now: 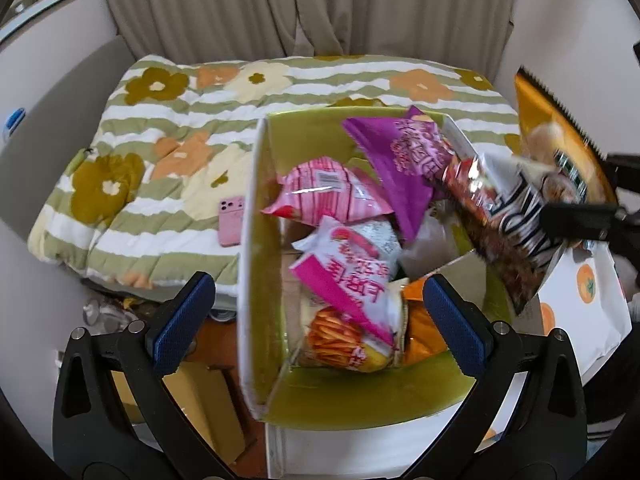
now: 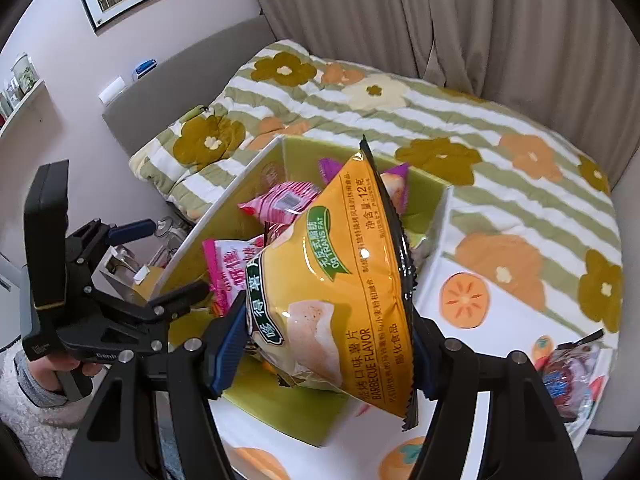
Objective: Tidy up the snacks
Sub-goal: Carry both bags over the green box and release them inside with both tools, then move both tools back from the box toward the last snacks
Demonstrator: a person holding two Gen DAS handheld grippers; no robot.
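An open cardboard box point(image 1: 256, 240) with a green inside holds several snack bags: a pink striped bag point(image 1: 328, 194), a purple bag point(image 1: 400, 152) and a bag of orange sticks point(image 1: 340, 332). My left gripper point(image 1: 316, 320) is open and empty, just above the box's near side. My right gripper point(image 2: 328, 344) is shut on a yellow barbecue chip bag point(image 2: 344, 280), held over the box point(image 2: 224, 208). In the left wrist view that yellow bag point(image 1: 560, 136) shows at the right with a dark red bag point(image 1: 496, 232) in front of it.
The box stands at the foot of a bed with a flowered green-striped quilt point(image 1: 168, 140). A pink phone point(image 1: 231, 221) lies on the quilt left of the box. A white flap with persimmon prints point(image 2: 500, 320) carries a loose snack bag point(image 2: 568, 376). Clutter lies on the floor point(image 1: 120, 312).
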